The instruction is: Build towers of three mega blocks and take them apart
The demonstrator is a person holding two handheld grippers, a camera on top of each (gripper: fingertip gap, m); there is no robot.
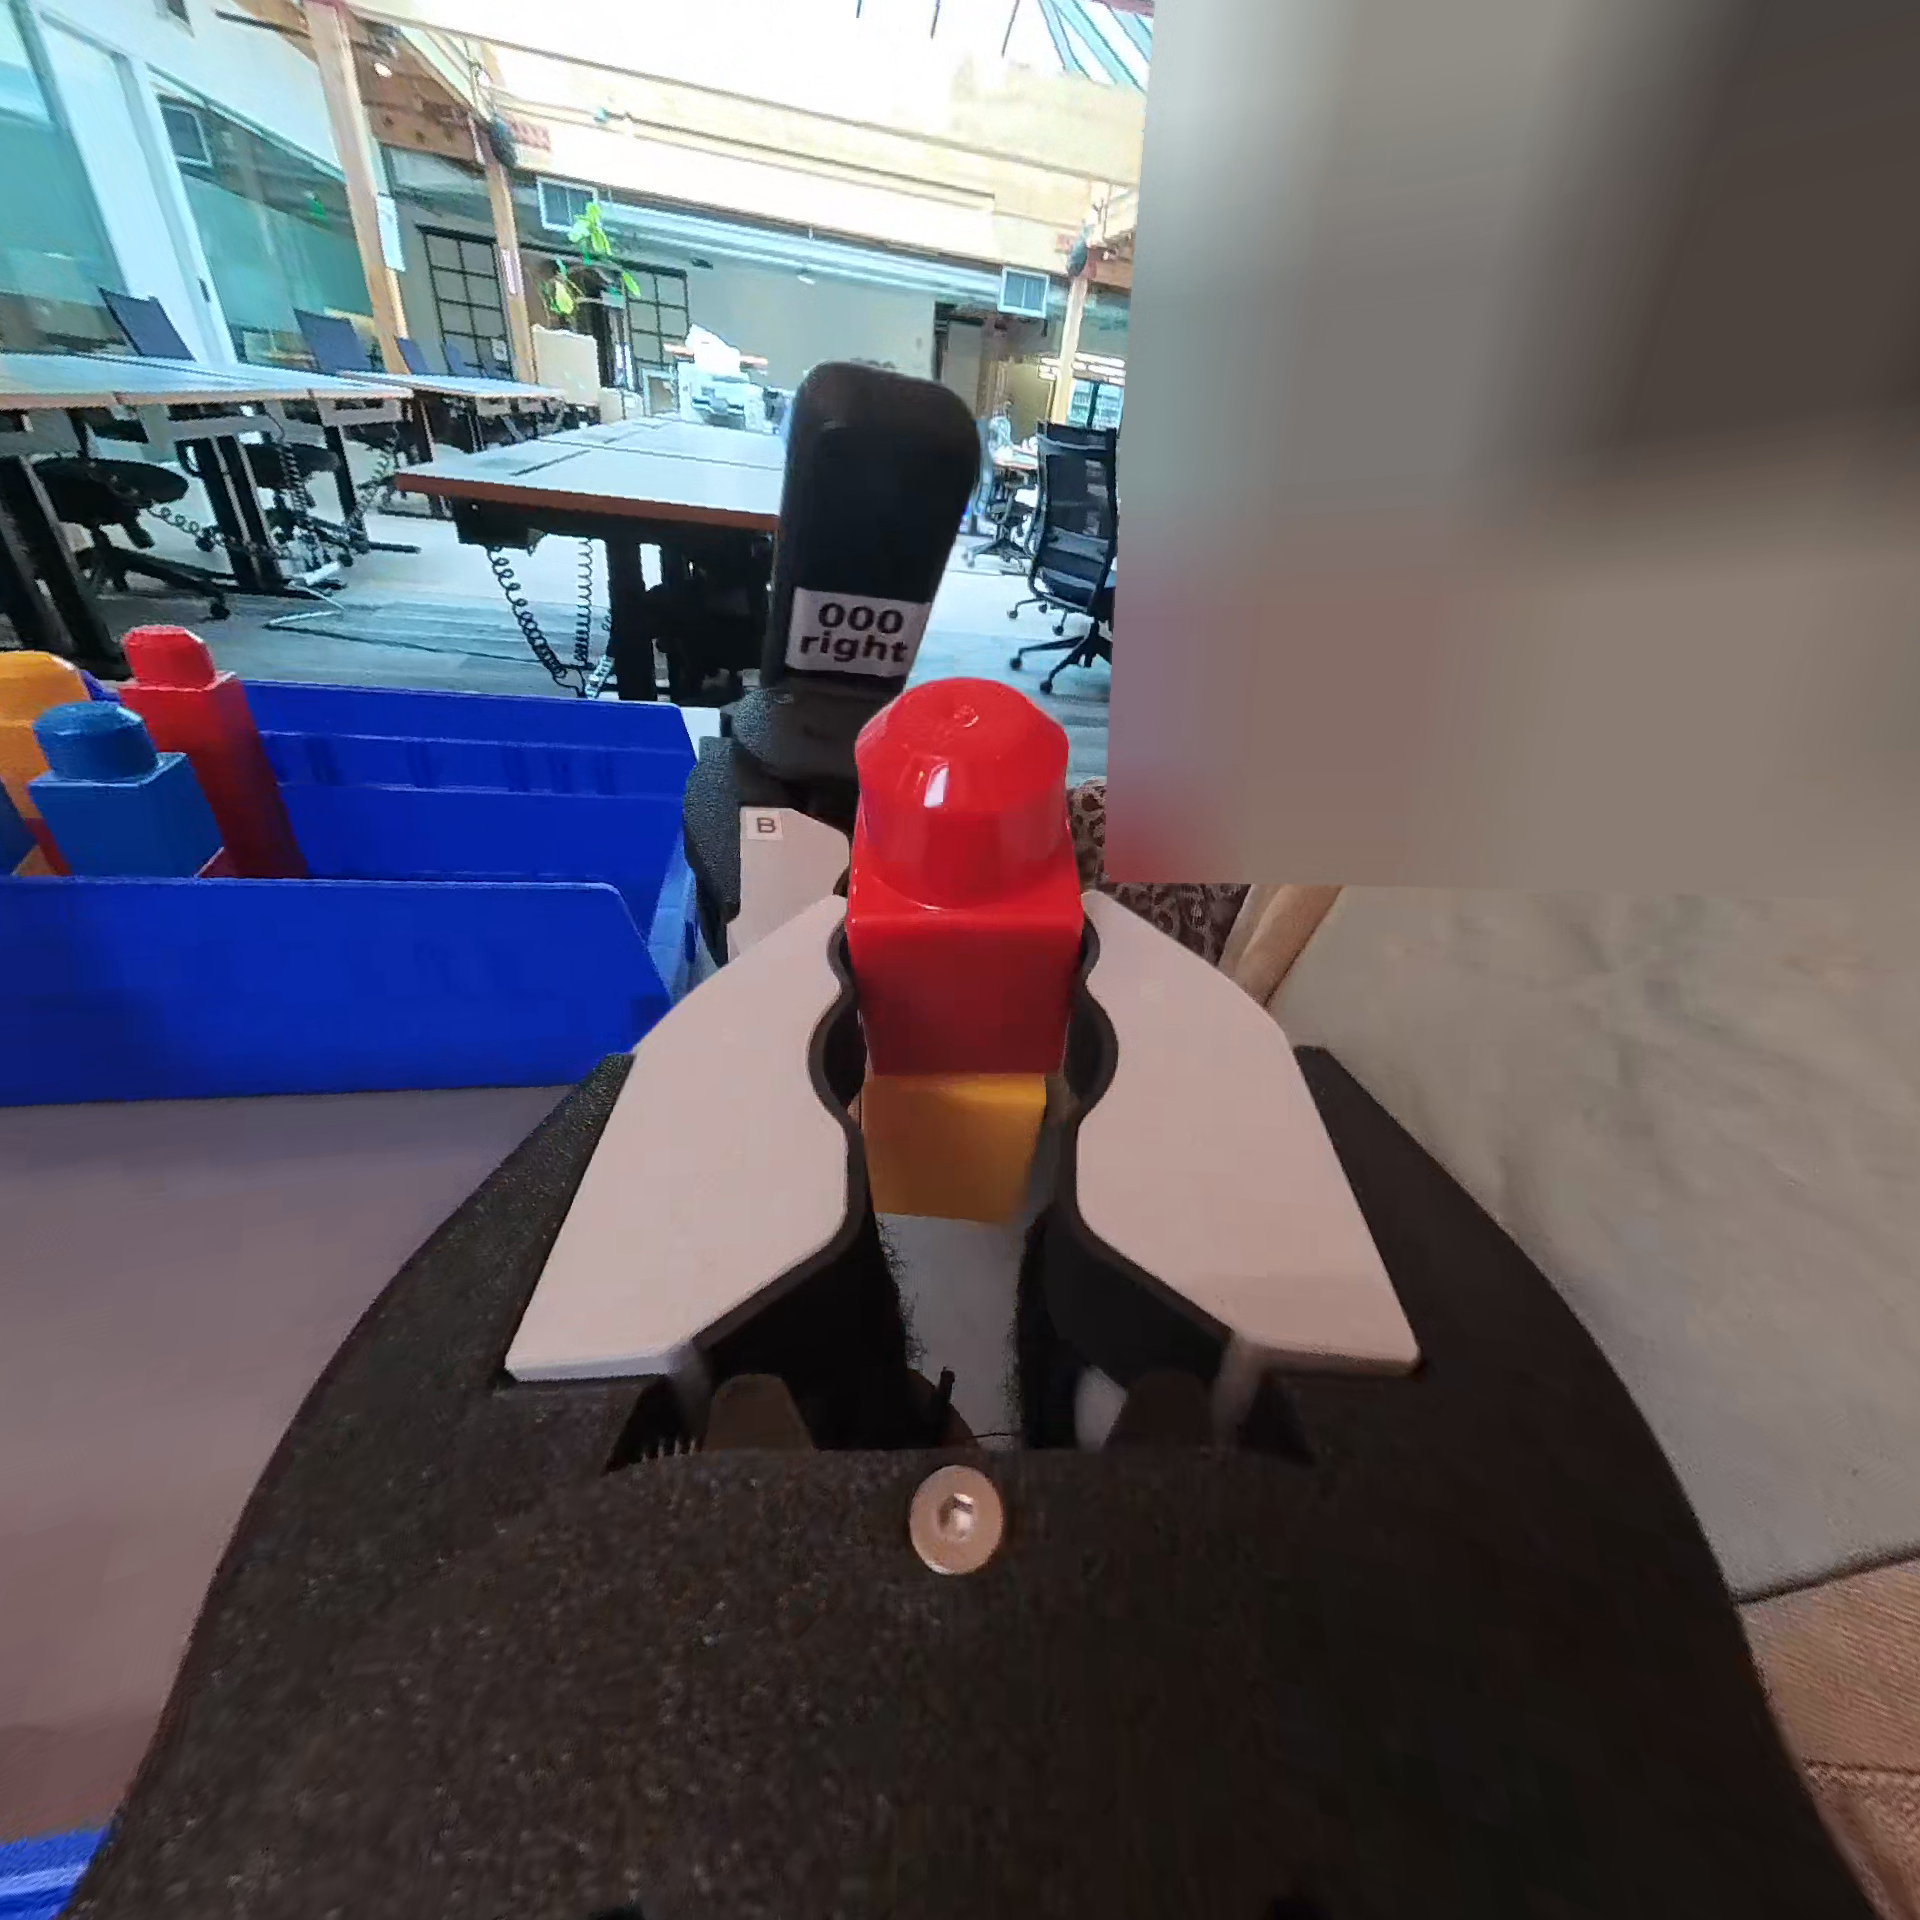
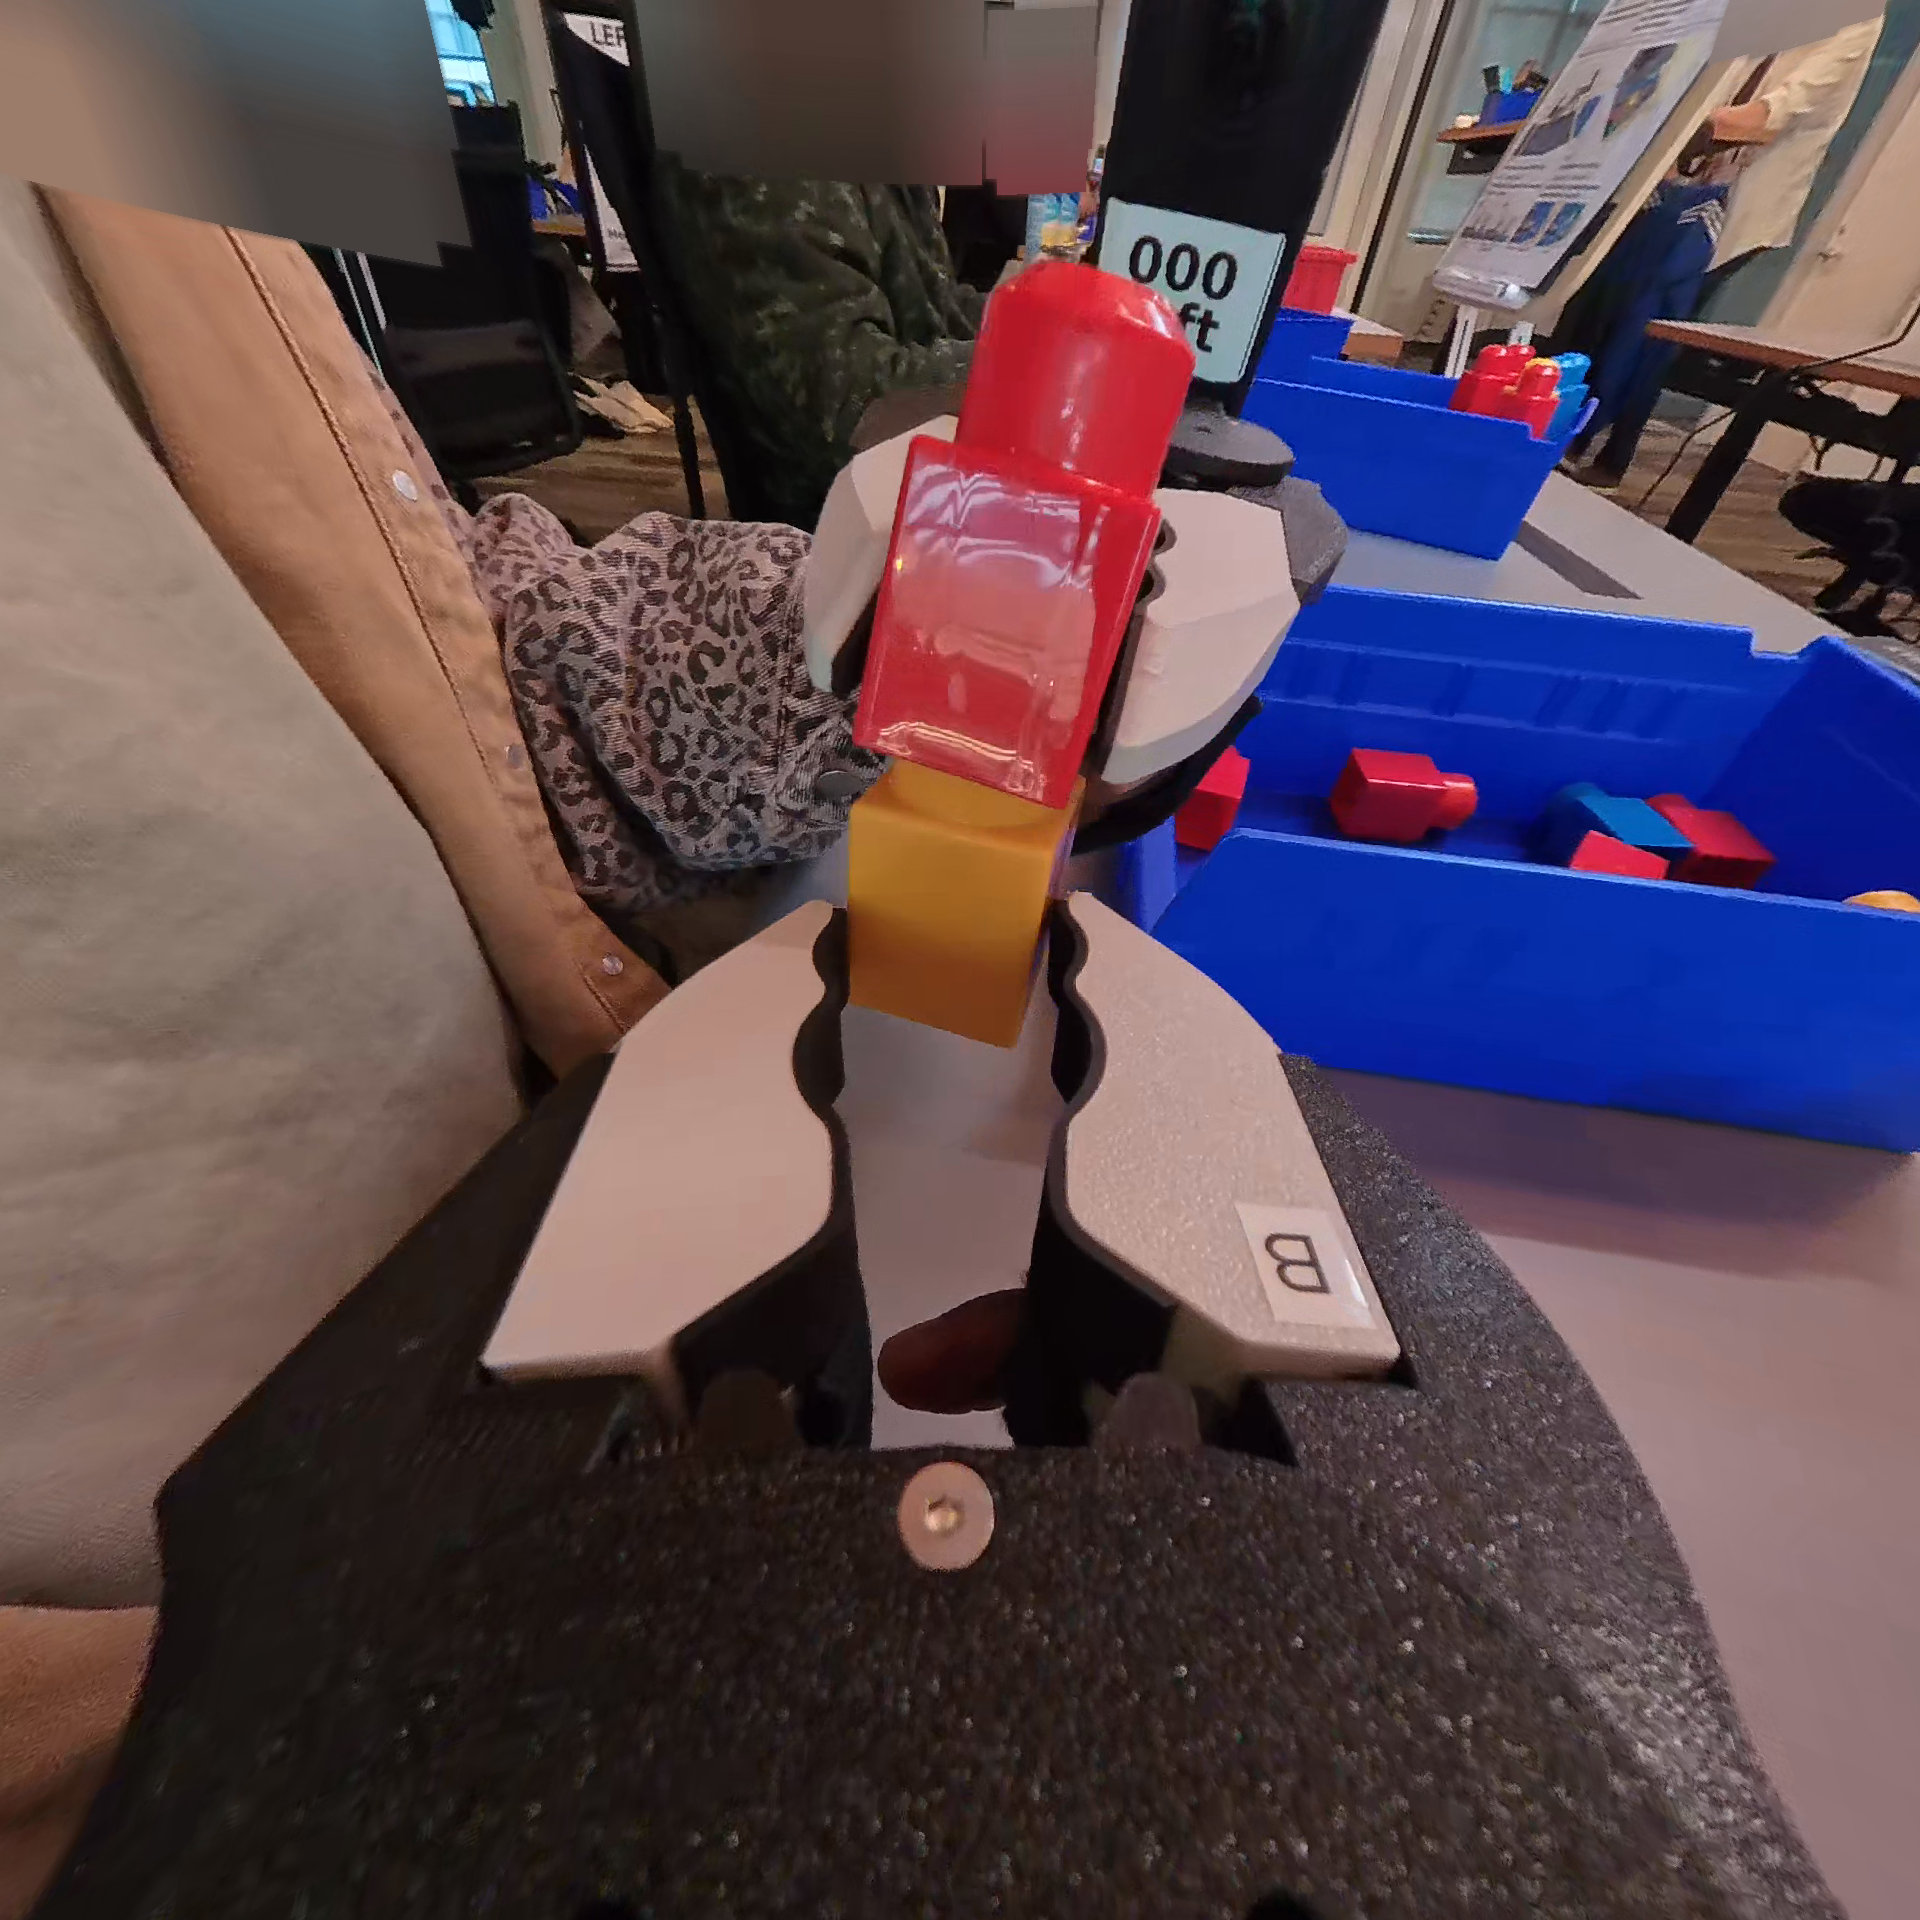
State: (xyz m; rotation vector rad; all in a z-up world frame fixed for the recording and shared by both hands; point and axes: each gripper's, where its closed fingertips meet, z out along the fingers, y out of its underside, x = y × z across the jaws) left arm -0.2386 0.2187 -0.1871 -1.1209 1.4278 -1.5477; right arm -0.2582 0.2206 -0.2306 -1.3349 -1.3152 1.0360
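A: You are holding 2 joined blocks up off the grey table (image 2: 1558, 1226): your left gripper (image 1: 961, 997) is clamping the glossy red plastic mega block (image 1: 956, 977) on top, and your right gripper (image 2: 940, 966) is clamping the matte yellow plastic mega block (image 2: 940, 914) under it.

B: Are the fingers gripping properly?

A: Both pairs are standing narrow, about 1 block apart. The left grey fingers (image 1: 727, 1122) are pressing on the red block's 2 flat sides. The right fingers (image 2: 1153, 1101) are catching the yellow block only at their tips, and whether both pads are bearing fully I cannot tell.

B: So how should this step go?

A: I am judging it as joining or parting the 2, since the red block is sitting tilted on the yellow stud. Be keeping both squeezes firm and working along the stud's line, not sideways. The blue plastic bin (image 2: 1507, 987) of loose blocks is waiting just beside you.
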